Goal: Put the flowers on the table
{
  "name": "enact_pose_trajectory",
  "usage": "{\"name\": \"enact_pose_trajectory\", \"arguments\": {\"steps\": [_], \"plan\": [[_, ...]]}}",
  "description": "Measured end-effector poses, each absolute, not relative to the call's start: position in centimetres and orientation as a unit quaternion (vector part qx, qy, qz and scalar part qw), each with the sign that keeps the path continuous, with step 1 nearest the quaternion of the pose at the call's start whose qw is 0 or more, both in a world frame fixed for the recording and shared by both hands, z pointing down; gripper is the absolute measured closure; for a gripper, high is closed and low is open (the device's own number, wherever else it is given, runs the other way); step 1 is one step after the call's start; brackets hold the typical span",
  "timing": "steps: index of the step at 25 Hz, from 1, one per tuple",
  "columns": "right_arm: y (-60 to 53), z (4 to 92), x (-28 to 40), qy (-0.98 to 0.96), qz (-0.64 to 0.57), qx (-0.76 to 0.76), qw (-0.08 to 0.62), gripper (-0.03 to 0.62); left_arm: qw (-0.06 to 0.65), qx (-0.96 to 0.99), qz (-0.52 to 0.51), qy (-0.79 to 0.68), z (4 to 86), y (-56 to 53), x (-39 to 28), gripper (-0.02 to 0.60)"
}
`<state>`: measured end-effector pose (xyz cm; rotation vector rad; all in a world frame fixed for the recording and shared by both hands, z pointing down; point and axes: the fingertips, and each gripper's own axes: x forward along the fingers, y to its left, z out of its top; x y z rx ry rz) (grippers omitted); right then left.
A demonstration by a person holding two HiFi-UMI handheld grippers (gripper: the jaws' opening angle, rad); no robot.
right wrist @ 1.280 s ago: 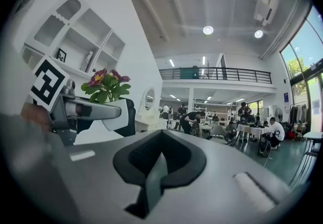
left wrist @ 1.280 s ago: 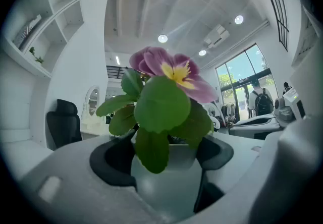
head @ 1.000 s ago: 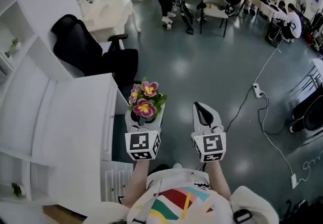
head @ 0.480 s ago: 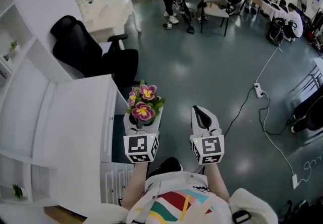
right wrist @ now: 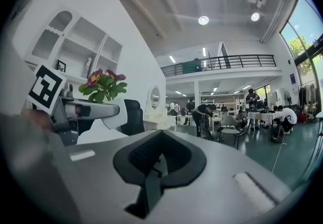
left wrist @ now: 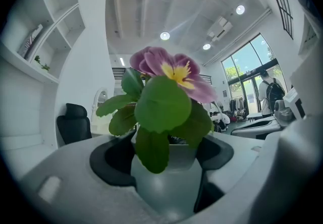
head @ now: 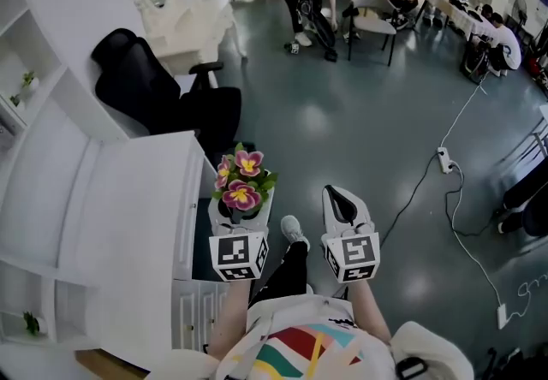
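Pink-and-yellow flowers (head: 242, 183) with green leaves stand in a small pale pot (head: 237, 214). My left gripper (head: 241, 204) is shut on the pot and holds it upright in the air, just off the right edge of the white table (head: 128, 198). In the left gripper view the pot (left wrist: 169, 180) sits wedged between the dark pads, and the flowers (left wrist: 169, 69) fill the middle. My right gripper (head: 341, 196) hangs beside it over the floor, shut and empty. The right gripper view shows its pads (right wrist: 151, 155) closed together, with the flowers (right wrist: 103, 84) off to the left.
A black office chair (head: 163, 96) stands beyond the table. Behind it is a white vanity with an oval mirror (head: 184, 19). A power strip and cable (head: 445, 160) lie on the grey floor at right. Several people and tables fill the far end of the hall.
The person has stepped forward; a leg and shoe now show between the grippers. Both grippers sit slightly lower in the view, and the left still holds the pot.
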<state>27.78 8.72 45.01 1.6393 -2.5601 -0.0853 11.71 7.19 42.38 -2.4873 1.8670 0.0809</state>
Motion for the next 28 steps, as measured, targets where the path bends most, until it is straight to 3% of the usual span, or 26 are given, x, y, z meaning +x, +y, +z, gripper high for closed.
{"name": "enact_pose_trajectory", "arguments": {"steps": [12,28], "plan": [[2.3,43.7,29.0,-0.840,-0.039,0.539,0.038,0.592,0.050,-0.794,0.038,0.605,40.1,0.9,11.5,0.233],[-13.3,44.0,24.2,-0.876,-0.031,0.476,0.076,0.592,0.014,-0.734,0.054,0.677,40.9,-11.9,4.6,0.233]]}}
